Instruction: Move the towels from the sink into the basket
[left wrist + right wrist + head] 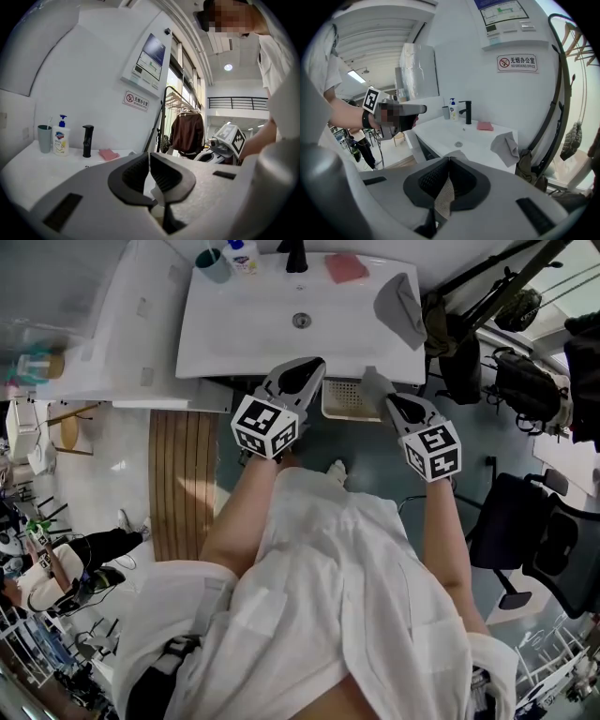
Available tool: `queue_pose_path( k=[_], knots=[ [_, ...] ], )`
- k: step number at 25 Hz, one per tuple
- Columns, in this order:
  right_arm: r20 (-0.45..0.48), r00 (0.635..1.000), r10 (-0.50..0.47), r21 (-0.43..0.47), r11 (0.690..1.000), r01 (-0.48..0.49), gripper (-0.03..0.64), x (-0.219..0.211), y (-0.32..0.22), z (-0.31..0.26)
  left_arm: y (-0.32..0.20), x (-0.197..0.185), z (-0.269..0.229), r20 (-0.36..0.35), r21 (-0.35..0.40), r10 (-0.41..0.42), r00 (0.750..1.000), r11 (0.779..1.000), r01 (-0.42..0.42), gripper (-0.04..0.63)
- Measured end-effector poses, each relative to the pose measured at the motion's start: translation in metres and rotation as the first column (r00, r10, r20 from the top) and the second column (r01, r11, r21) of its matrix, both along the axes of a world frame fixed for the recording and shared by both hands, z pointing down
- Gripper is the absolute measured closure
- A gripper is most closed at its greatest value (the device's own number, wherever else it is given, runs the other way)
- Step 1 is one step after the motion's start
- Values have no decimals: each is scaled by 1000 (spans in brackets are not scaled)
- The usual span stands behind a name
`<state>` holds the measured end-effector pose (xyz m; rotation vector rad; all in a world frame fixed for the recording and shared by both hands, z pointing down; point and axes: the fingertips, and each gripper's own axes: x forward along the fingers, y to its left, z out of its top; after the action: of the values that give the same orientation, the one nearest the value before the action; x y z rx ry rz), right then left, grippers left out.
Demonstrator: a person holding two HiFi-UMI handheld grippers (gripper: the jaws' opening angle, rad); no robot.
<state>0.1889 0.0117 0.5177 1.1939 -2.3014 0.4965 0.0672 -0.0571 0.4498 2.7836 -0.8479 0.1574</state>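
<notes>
Drop-off step: the right gripper (392,401), fingers clamped on a grey towel (375,385), is above the basket (339,403). The left gripper (313,365) has its fingers closed and empty. Next, it should lower and release.

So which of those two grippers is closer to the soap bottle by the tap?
Left. The left gripper hangs at the sink's front edge, diagonally across it from the soap bottle; the right gripper is farther right again, past the basket.
</notes>
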Motion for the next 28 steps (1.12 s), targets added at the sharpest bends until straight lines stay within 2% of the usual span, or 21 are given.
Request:
queue_pose_path(
  k=[13,28],
  knots=[
    [40,993,-108,-30,994,110,586,-25,14,6,8,-5,0,5,1,-13,1000,1000,13,580],
    [75,960,-269,-71,959,274,586,-85,18,20,9,-53,4,17,-4,-102,995,995,102,580]
  ],
)
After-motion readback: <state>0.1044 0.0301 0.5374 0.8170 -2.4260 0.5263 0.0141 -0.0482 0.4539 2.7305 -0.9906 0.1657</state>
